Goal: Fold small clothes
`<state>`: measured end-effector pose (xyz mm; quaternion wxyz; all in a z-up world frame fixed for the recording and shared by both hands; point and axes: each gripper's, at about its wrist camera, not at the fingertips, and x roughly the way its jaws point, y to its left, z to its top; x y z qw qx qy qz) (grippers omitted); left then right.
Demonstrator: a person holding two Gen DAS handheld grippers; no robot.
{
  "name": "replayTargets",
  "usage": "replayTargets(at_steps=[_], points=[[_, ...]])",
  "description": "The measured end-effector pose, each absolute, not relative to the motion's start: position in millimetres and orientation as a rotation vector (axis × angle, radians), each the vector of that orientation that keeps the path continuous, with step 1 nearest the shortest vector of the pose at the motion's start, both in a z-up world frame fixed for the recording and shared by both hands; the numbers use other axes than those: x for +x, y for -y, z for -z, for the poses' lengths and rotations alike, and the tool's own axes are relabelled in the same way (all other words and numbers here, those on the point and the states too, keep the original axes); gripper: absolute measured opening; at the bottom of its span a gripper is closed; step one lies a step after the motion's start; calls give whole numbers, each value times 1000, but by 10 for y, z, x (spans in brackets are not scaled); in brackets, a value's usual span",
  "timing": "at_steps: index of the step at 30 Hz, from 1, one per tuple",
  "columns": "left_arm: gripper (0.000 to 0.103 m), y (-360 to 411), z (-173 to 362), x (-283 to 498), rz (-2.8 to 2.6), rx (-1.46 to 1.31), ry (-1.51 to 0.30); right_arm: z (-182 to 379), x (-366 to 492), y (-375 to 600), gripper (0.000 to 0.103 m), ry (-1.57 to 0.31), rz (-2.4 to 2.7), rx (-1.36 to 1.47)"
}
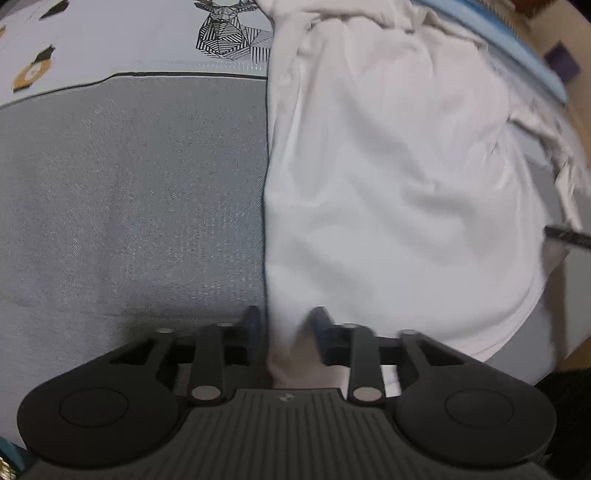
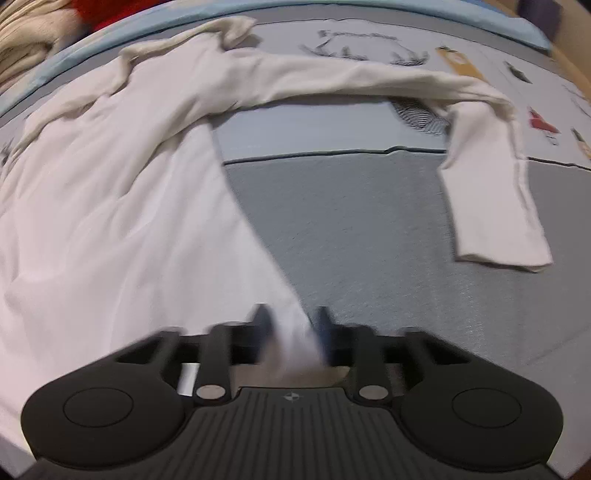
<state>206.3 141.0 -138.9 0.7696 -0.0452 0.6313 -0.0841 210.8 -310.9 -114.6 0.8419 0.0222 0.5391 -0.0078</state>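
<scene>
White long-sleeved top [image 2: 122, 177] spread on grey bed cover [image 2: 369, 236], body flat, hem end nearest both cameras. Pale printed sheet beyond the grey panel, with line-drawn deer head [image 1: 231, 35] and small coloured motifs; blue edging [image 2: 332, 7] along far side of the bed.

Left gripper [image 1: 286, 325]: pointing steeply down at the top's straight side edge near the hem. Narrow gap between the fingers, fold of white cloth bunched in that gap. Pads close to the fabric on both sides, actual clamping hard to confirm through the blur. Grey cover to the left of the fingers, top's body stretching away up and to the right.

Right gripper [image 2: 293, 328]: also angled steeply down, at the opposite side edge near the hem. Nearly closed, strip of white cloth pinched between the fingers and running up from them into the body. Motion blur on fingers and cloth.

One sleeve [image 2: 480, 177] lying out across the sheet to the right, then bent down onto the grey cover, cuff end flat, well apart from the body. Other sleeve or collar area crumpled at far left near the blue edging. Beige and red fabric [image 2: 44, 22] heaped beyond the bed edge, top left in right wrist view.
</scene>
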Motion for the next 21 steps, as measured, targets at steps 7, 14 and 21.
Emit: replayTargets(at_steps=[7,14,21], points=[[3,-1386,1106,1900,230,-60,-1231,731,1771,3449,4,-1025,40,151],[3,-1402,1106,1612,308,91,-1306,671,1034,3687,4,-1134,-36,120],[8,-1388,1184,1382,436,216,-1364,898,757,3541,9,-1249,-155,44]])
